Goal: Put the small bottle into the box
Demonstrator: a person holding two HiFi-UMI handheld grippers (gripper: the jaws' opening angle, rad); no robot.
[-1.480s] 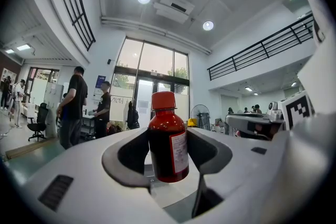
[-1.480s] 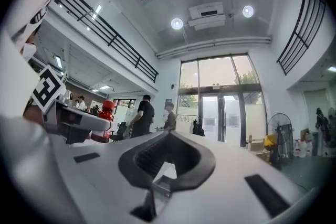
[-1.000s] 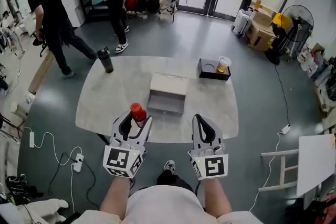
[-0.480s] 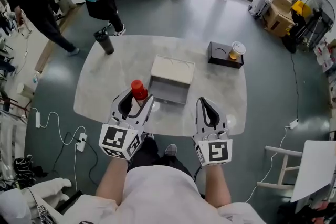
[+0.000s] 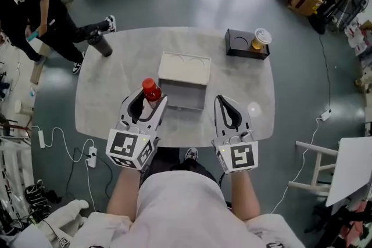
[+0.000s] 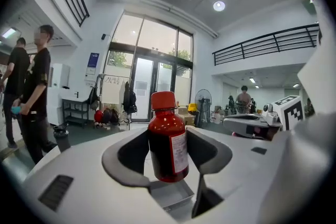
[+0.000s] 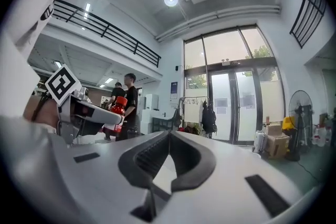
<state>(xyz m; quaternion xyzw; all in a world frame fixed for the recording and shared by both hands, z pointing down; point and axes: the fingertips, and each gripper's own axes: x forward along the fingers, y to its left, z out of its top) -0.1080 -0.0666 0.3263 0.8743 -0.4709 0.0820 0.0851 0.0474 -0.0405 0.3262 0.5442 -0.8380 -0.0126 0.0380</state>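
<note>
A small dark-red bottle (image 5: 151, 90) with a red cap stands upright between the jaws of my left gripper (image 5: 149, 99), which is shut on it; in the left gripper view the bottle (image 6: 167, 140) fills the gap between both pads. The open white box (image 5: 183, 83) lies on the round table (image 5: 110, 96) just right of and beyond the bottle, lid folded back. My right gripper (image 5: 228, 106) hovers over the table's near edge, right of the box, its jaws shut with nothing between them. From the right gripper view the bottle (image 7: 118, 108) shows at the left.
A black tray (image 5: 246, 45) holding a paper cup (image 5: 261, 38) sits at the table's far right. A dark flask (image 5: 99, 42) stands at the far left edge. A person (image 5: 40, 14) walks left of the table. Cables, boxes and a fan lie on the floor.
The head view has shifted, so table and box now sit higher in frame. My left gripper still holds the bottle, close to the box's left side. The people have walked leftwards.
</note>
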